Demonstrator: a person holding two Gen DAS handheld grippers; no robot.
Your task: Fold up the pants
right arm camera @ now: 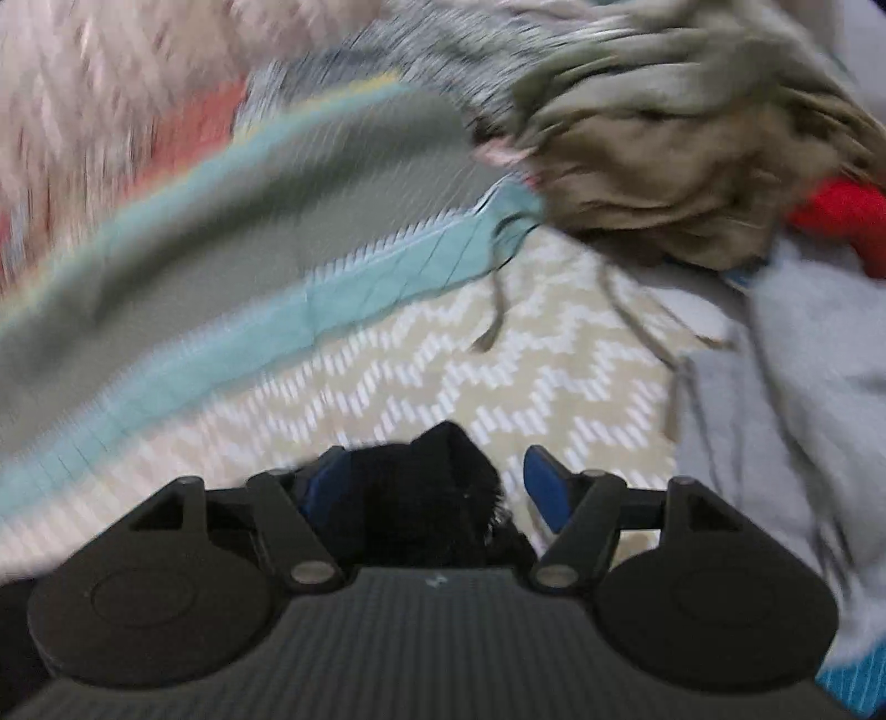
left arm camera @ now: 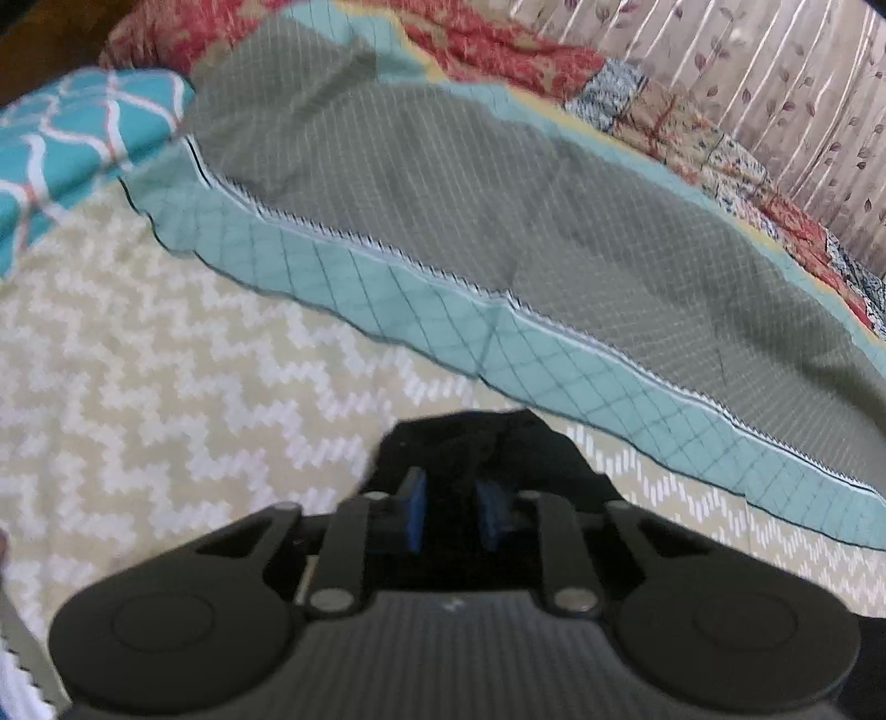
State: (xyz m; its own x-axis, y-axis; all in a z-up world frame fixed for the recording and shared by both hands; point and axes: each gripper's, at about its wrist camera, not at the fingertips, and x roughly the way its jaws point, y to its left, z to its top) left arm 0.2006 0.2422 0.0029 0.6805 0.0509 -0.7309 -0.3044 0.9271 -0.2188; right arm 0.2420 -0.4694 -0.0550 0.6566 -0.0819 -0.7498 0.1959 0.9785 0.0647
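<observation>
Black pants point(left arm camera: 465, 443) lie bunched on the beige chevron bedspread point(left arm camera: 166, 360), right at the tips of my left gripper point(left arm camera: 451, 515). Its blue pads point(left arm camera: 415, 512) stand close together with a fold of the black cloth pinched between them. In the right wrist view the same black pants point(right arm camera: 421, 509) bulge up between the fingers of my right gripper point(right arm camera: 437, 484). That gripper is open: the cloth rests against the left pad, while the right pad point(right arm camera: 545, 490) stands clear of it. The rest of the pants is hidden below both grippers.
A grey blanket with a teal quilted border point(left arm camera: 443, 221) lies across the bed beyond the pants. Behind it are a red patchwork quilt point(left arm camera: 498, 50), a teal patterned pillow point(left arm camera: 72, 127) and a curtain point(left arm camera: 775, 83). A pile of khaki point(right arm camera: 664, 155), grey point(right arm camera: 803, 360) and red point(right arm camera: 841, 216) clothes sits at the right.
</observation>
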